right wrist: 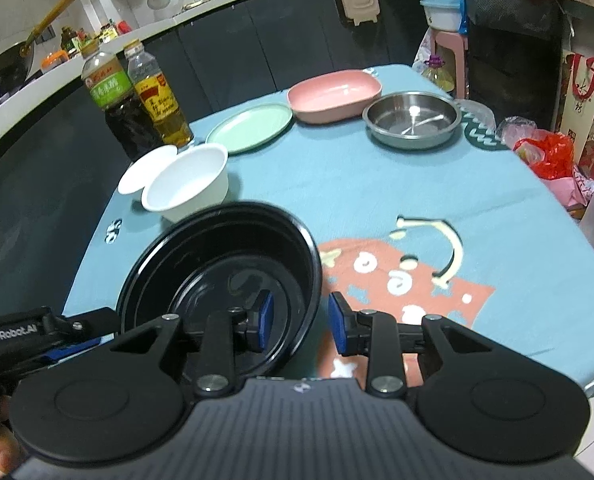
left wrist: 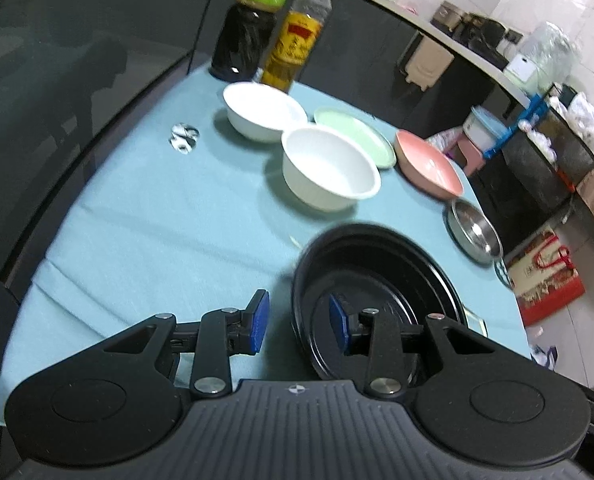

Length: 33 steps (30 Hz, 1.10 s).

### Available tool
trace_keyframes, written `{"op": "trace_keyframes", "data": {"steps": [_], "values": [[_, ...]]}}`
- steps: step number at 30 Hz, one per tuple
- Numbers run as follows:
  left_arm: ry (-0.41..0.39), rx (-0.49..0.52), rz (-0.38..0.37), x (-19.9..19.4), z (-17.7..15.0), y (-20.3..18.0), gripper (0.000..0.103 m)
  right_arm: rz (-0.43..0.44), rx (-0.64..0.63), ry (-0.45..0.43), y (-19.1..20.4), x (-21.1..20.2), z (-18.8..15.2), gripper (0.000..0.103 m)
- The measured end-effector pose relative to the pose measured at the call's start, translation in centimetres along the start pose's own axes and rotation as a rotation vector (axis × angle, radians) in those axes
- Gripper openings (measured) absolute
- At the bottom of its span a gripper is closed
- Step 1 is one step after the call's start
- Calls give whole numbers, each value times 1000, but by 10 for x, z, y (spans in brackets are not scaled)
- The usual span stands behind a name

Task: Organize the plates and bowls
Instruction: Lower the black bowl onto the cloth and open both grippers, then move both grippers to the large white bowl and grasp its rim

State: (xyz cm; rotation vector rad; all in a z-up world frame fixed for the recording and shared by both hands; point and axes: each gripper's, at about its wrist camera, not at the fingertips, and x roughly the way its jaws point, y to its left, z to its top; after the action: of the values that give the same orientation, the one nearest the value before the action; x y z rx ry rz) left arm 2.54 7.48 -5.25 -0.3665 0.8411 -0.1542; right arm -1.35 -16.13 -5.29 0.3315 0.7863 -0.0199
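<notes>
**Black bowl straddled on both sides, neither jaw pressing**

Location. The black bowl (right wrist: pixel 221 276) is at the near edge of the table (right wrist: pixel 497 208), towards its near left corner as the right wrist view shows it. A second ring shows inside it, so it may be two bowls nested; this cannot be confirmed. Its far rim is blurred, and whether it rests fully on the cloth cannot be told.

Relation to the jaws. The bowl is round and has no long axis. Each hand is at the bowl, on opposite walls, so neither is nearer. The left gripper (left wrist: pixel 299 320) has the bowl's left wall between its fingers, one pad outside over the cloth and one inside. The right gripper (right wrist: pixel 301 322) has the right wall between its fingers in the same way.

Jaw state. Both stand partly open, at a moderate gap. On each, space shows between the pads and the wall, so neither appears to hold the bowl.

Remaining items. Two white bowls (right wrist: pixel 187 186), a green plate (right wrist: pixel 251 128), a pink dish (right wrist: pixel 335 96) and a steel dish (right wrist: pixel 413 118) lie towards the far edge, well apart from both grippers.

Judgement. Either hand would have to pull back along its fingers to clear the wall.
</notes>
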Motion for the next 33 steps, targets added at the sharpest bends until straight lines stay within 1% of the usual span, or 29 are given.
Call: {"op": "trace_keyframes", "data": {"steps": [4,12,16,20,24,30,33], "values": [[-22,-3,22,3,11,2,31,3,0,-26,-1,-1,11,33],[-13,-3,36,22,35,1,31,13,-21,-47,6,9,37,36],[-13,-12,46,33,50,0,31,19,-43,-41,14,21,51,37],[-1,-17,35,46,65,-1,31,23,-63,-29,22,37,65,37],[-2,-21,58,62,80,-2,31,31,-89,-7,32,52,78,38],[10,-20,80,83,93,-7,31,51,-132,10,44,75,93,38],[20,-10,91,93,97,-11,31,62,-134,20,46,86,97,41]]}}
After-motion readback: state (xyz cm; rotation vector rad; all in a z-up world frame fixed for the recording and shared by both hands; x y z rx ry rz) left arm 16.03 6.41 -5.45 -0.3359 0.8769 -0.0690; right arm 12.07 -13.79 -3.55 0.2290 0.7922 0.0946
